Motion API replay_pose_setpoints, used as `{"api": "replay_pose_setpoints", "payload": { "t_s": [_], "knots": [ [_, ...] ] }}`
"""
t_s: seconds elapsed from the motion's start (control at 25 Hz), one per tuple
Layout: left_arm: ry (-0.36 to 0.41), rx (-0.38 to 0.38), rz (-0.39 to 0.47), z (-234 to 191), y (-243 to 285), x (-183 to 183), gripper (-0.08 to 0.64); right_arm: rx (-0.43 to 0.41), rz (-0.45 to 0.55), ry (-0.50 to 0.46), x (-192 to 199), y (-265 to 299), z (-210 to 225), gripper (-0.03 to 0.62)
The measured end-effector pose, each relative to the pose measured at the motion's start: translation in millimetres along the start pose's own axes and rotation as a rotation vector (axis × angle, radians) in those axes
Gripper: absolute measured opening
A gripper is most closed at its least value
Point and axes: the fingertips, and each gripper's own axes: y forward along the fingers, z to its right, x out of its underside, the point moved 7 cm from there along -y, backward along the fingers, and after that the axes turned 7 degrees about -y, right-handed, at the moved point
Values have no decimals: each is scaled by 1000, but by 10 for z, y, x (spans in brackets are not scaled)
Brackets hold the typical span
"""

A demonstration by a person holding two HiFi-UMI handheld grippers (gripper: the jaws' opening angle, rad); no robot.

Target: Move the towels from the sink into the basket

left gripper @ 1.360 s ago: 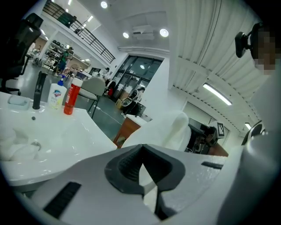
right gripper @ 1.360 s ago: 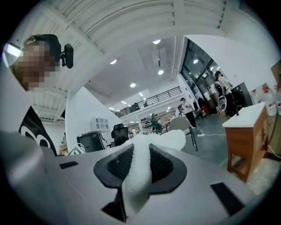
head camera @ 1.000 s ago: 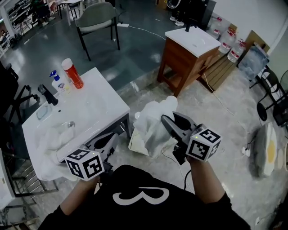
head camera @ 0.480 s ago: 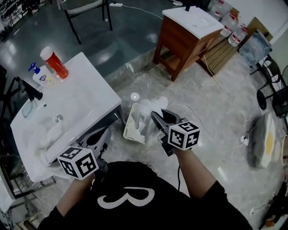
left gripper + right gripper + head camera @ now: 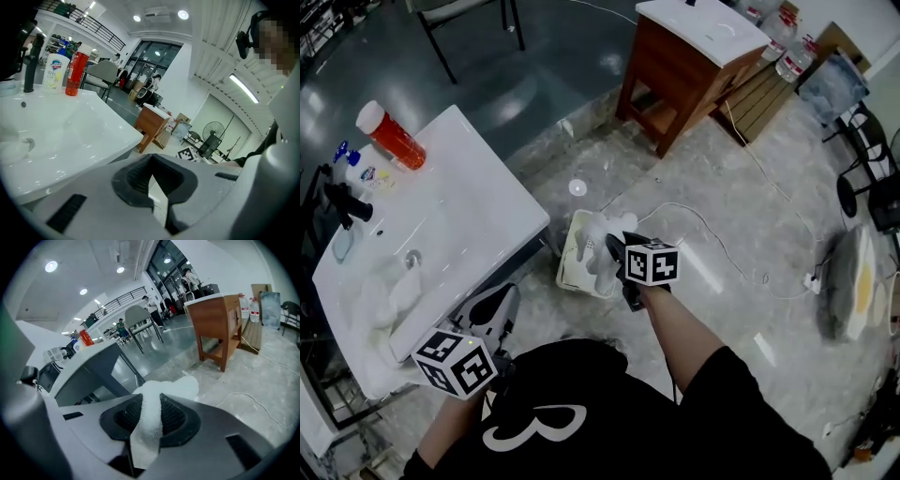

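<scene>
- In the head view, the right gripper (image 5: 612,251) is holding a white towel (image 5: 600,232) right over the basket (image 5: 566,270), which is standing on the floor just beside the sink (image 5: 459,202). I am judging that the towel is being held there so that it falls inside when the fingers part. Whether the cloth is already touching the basket, I cannot tell. More towels (image 5: 389,298) are lying in the basin, so the task is looking only partly done. The left gripper (image 5: 499,302) is hanging low at the front edge of the sink, near those towels, probably ready for the next one.
- In the left gripper view, the fingers (image 5: 136,180) are resting together with nothing between them. The white surface of the sink is filling the left side.
- In the right gripper view, the fingers (image 5: 126,420) are clamping a narrow fold of the towel, and the rest is bulging out past the tips. Such a soft cloth should be dropping freely once it is released.
</scene>
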Motion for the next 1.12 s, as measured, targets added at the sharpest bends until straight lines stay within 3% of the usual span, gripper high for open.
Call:
{"api": "replay_pose_setpoints", "payload": {
  "t_s": [0.2,0.52,0.64,0.68,0.92,1.12],
  "knots": [
    [7,-4,-33,-91,4,59,5,31,-129,15,254,457,164,103],
    [22,3,-115,-141,172,141,5,85,-193,44,487,797,435,115],
    [20,7,-122,-164,236,179,5,65,-201,11,562,787,501,257],
    [19,9,-126,-169,250,199,5,65,-209,3,598,771,528,275],
    [9,21,-142,-156,283,317,5,83,-209,9,784,623,611,322],
    [4,17,-118,-102,179,327,5,39,-197,-5,855,472,432,344]
  ]
}}
